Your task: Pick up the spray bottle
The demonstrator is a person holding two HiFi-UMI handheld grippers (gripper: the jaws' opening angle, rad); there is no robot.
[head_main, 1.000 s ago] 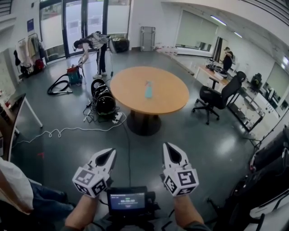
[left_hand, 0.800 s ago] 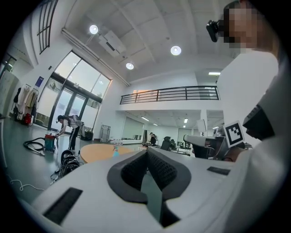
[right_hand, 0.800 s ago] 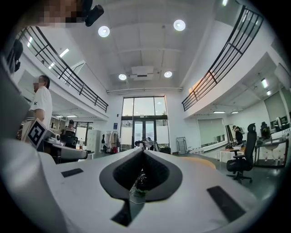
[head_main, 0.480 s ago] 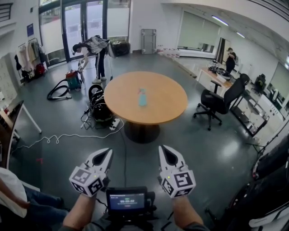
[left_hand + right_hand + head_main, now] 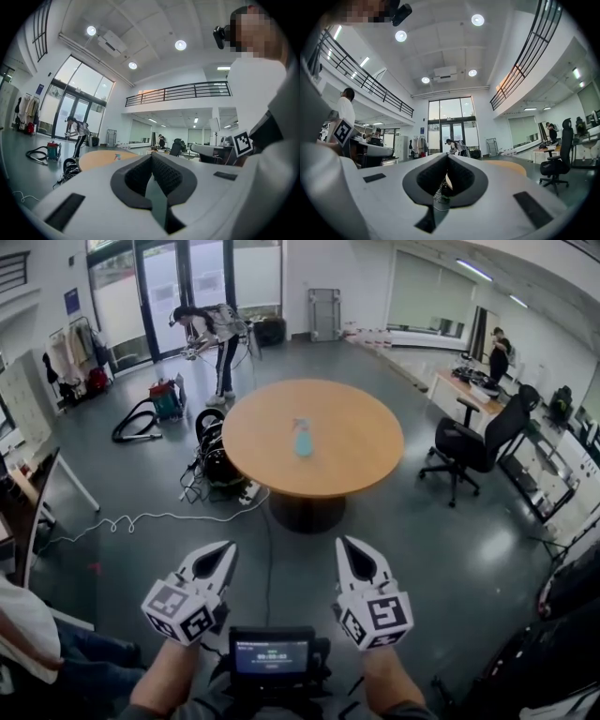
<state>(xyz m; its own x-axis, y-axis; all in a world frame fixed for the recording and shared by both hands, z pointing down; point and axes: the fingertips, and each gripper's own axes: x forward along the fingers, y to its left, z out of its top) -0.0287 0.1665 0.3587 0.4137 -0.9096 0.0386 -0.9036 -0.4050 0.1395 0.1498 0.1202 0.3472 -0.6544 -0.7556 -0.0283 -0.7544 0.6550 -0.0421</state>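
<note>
A light-blue spray bottle (image 5: pixel 303 438) stands upright near the middle of a round wooden table (image 5: pixel 356 457), far ahead of both grippers. In the left gripper view the bottle (image 5: pixel 117 156) is a tiny speck on the tabletop (image 5: pixel 96 158). My left gripper (image 5: pixel 223 554) and right gripper (image 5: pixel 351 551) are held side by side low in the head view, both shut with nothing in them, well short of the table. The right gripper (image 5: pixel 446 165) looks level past the table edge (image 5: pixel 511 167).
A person (image 5: pixel 214 329) bends over by the glass doors near a vacuum (image 5: pixel 161 399). Black bags (image 5: pixel 214 451) and a white cable (image 5: pixel 141 518) lie on the floor left of the table. An office chair (image 5: pixel 478 442) stands at the right, with desks behind it. A screen device (image 5: pixel 272 656) sits between my arms.
The table and bottle sit nearer and larger in the head view, and the view has swung slightly. Both grippers stayed shut and side by side.
</note>
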